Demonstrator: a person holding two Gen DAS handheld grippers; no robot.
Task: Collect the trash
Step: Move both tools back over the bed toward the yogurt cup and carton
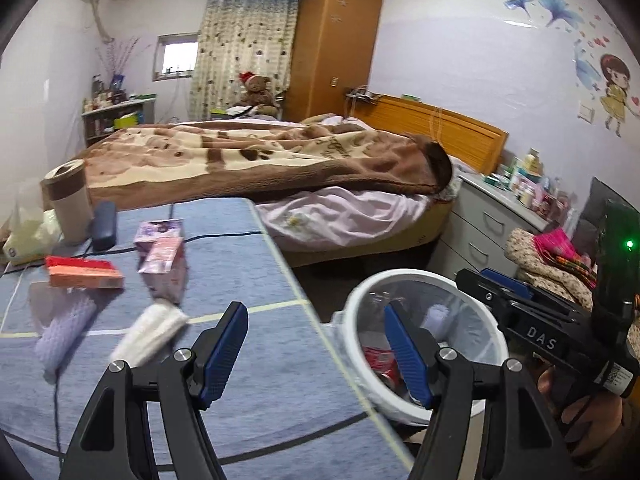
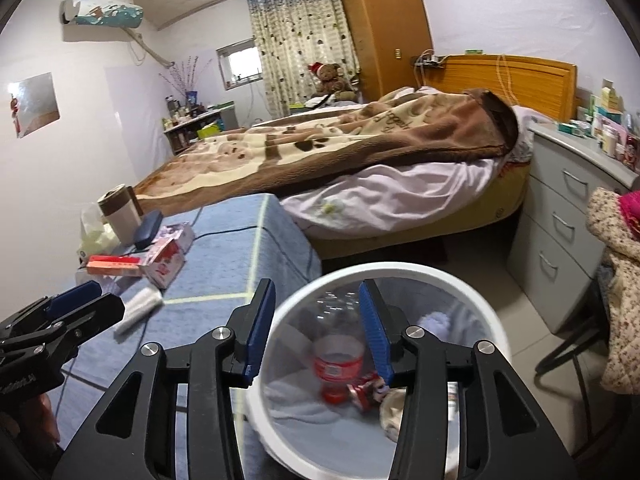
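Note:
My left gripper (image 1: 313, 312) stands open and empty over the right edge of the blue-clothed table (image 1: 256, 360). On the cloth to its left lie a white foam sleeve (image 1: 150, 334), a pale purple foam net (image 1: 66, 334), a pink carton (image 1: 164, 260) and a red box (image 1: 84, 272). My right gripper (image 2: 317, 286) hangs open above the white-rimmed trash bin (image 2: 384, 270) with nothing between its pads. Inside the bin a clear bottle with a red label (image 2: 338, 364) lies blurred beside a crushed red can (image 2: 366, 390) and white paper.
A lidded cup (image 1: 68, 200), a dark glasses case (image 1: 104, 226) and a tissue pack (image 1: 24, 232) stand at the table's far left. A bed with a brown blanket (image 1: 248, 160) is behind. A grey drawer unit (image 2: 560, 232) and a chair piled with clothes (image 2: 620, 280) flank the bin.

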